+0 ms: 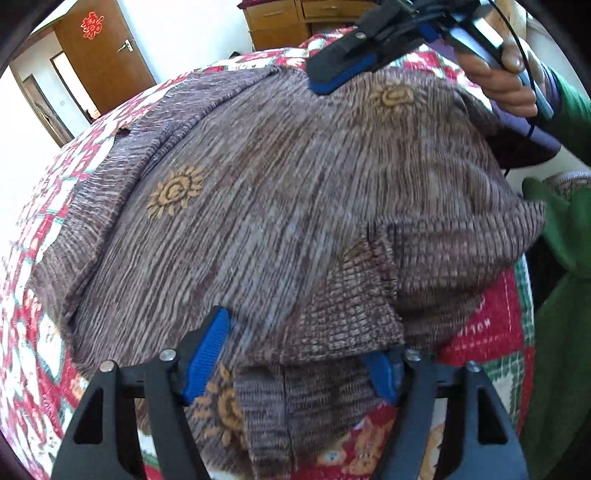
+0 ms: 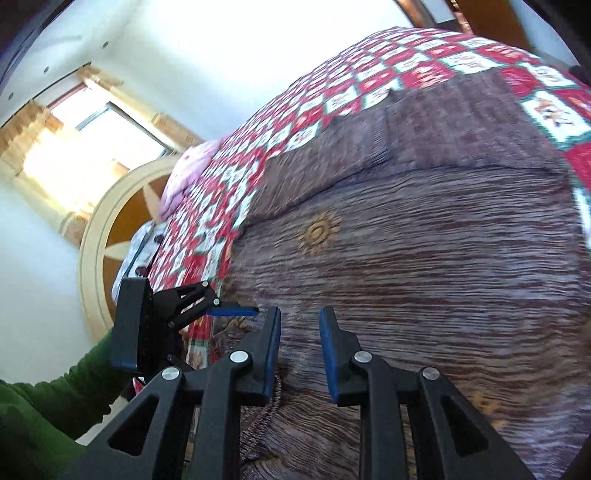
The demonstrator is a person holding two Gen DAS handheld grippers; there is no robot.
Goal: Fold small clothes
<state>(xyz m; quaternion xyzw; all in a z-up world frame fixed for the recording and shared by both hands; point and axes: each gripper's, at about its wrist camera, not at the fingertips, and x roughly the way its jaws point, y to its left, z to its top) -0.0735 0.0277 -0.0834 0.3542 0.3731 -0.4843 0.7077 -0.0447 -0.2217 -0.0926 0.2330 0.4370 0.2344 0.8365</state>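
A brown striped knit sweater [image 1: 258, 192] with yellow sun patterns lies spread on the bed, one sleeve folded across its near right part. My left gripper [image 1: 299, 350] is open, its blue pads wide apart over the sweater's near hem and the ribbed cuff [image 1: 347, 317]. My right gripper [image 2: 299, 347] is open with a small gap, just above the sweater [image 2: 424, 277]. The right gripper also shows in the left wrist view [image 1: 343, 70], over the sweater's far edge. The left gripper shows in the right wrist view [image 2: 236, 312] at the sweater's left edge.
A red, white and green patchwork quilt [image 1: 487, 325] covers the bed [image 2: 332, 96]. A wooden door [image 1: 99, 55] and dresser [image 1: 280, 22] stand beyond it. A pink pillow [image 2: 188, 173] and round headboard [image 2: 107, 236] lie at the bed's far end. My green sleeves [image 1: 565, 332] are at the right.
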